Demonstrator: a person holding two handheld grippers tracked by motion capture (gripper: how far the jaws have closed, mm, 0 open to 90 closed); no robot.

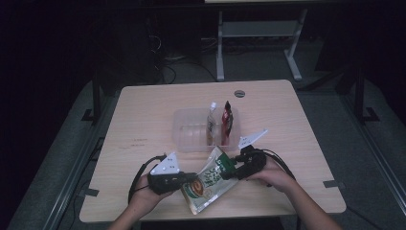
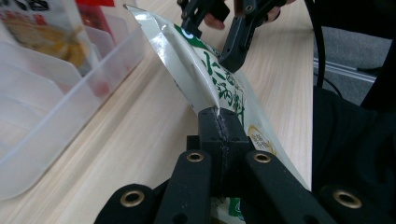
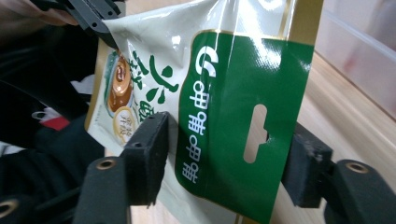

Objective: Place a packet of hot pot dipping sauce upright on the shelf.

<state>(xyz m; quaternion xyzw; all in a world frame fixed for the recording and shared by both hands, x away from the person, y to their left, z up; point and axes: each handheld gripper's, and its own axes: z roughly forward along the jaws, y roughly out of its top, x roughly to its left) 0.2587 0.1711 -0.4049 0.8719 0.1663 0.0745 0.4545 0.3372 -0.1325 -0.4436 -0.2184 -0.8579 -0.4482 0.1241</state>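
From the high view, the green-and-white pouch (image 1: 209, 179) lies slantwise at the table's (image 1: 143, 120) near edge, between the left gripper (image 1: 184, 180) and the right gripper (image 1: 229, 172). In the left gripper view, the jaws are clamped tight on the pouch's edge, with its long axis running away toward the clear tray (image 2: 56, 93). In the right gripper view, the pouch's hang-hole end sits between jaws that are part-open, with no pad pressing on it.

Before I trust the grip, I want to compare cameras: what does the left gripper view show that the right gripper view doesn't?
Left gripper view: the left hand-held gripper shut on the pouch's edge, and packets standing in the clear tray. Right gripper view: the pouch's green header with its hang hole, set between the right hand-held gripper's parted jaws. Both: the pouch and the wooden table.
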